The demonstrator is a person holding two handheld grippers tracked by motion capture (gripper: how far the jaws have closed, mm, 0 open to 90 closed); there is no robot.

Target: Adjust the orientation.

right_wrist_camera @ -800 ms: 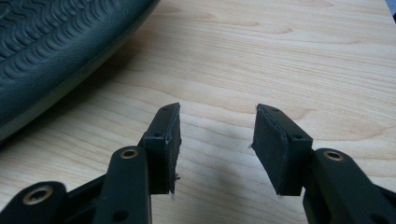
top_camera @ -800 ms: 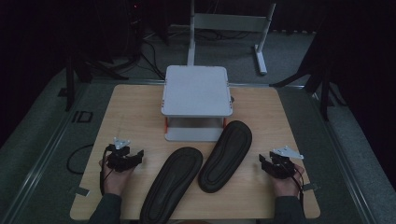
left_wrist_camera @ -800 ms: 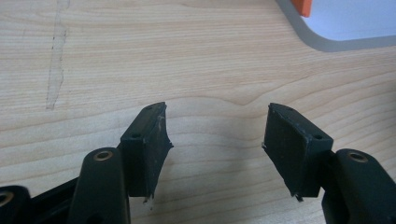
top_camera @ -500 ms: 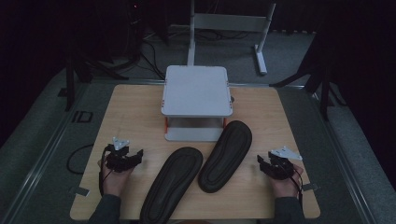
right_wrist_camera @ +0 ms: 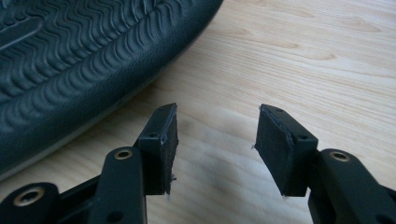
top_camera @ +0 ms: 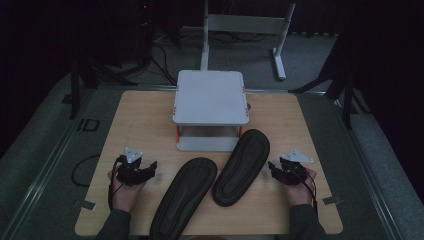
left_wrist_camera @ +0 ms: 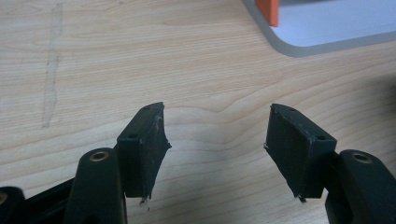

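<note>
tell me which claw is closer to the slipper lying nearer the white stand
Right. The right claw sits just beside that slipper, at its right edge; the left claw is across the other slipper, far to its left.

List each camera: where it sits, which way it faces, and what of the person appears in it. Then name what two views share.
High view: above the person's side, looking forward and down on the wooden table, white stand, two dark soles; both hands with hand-held grippers enter from below.
Left gripper view: rides the left hand-held gripper, jaws apart over bare wood, stand corner beyond.
Right gripper view: rides the right hand-held gripper, jaws apart, facing the right sole.
Shared: that sole appears in high view too.
</note>
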